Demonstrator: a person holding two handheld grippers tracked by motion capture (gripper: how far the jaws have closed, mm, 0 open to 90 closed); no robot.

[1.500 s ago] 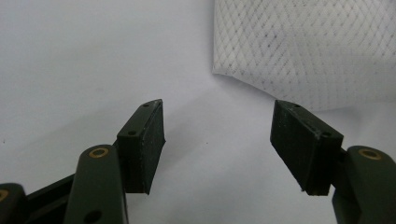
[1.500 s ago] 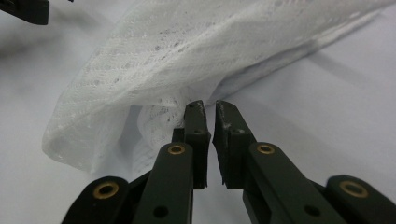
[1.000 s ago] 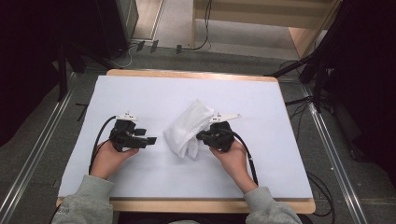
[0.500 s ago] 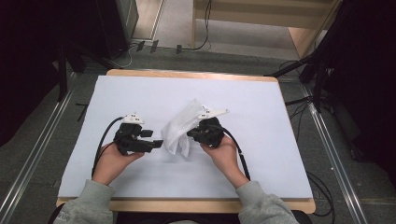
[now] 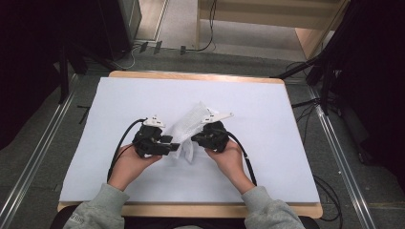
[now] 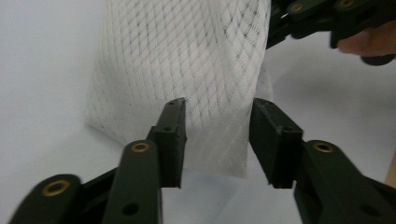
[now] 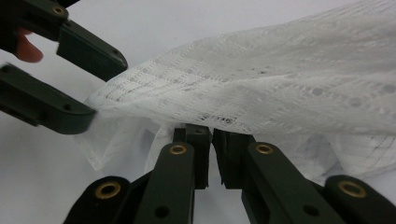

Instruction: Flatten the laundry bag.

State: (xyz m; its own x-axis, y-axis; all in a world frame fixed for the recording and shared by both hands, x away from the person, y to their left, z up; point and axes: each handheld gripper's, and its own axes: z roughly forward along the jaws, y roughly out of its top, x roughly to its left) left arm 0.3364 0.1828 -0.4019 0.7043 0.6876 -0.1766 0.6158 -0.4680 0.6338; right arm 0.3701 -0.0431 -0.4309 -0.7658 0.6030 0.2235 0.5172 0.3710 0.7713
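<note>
The left gripper [image 6: 217, 140] had its jaws spread apart on either side of the lower edge of a white mesh cloth [image 6: 187, 65], the fabric hanging between them without being pinched. The right gripper [image 7: 210, 154] had its jaws nearly together with a fold of the mesh cloth [image 7: 280, 79] caught between them, the rest draping over and away from the tips. In the right gripper view, the left gripper's two open jaws reached the cloth's far corner.

From above, the left gripper [image 5: 168, 143] and right gripper [image 5: 198, 138] faced each other near the middle of the table, with the mesh cloth [image 5: 191, 125] bunched between and lifted slightly. A white sheet [image 5: 267, 124] covered the table [image 5: 191, 75], leaving its wooden edge showing at the far and near sides. Bare sheet lay all round the cloth, with broad room to left, right and beyond.
</note>
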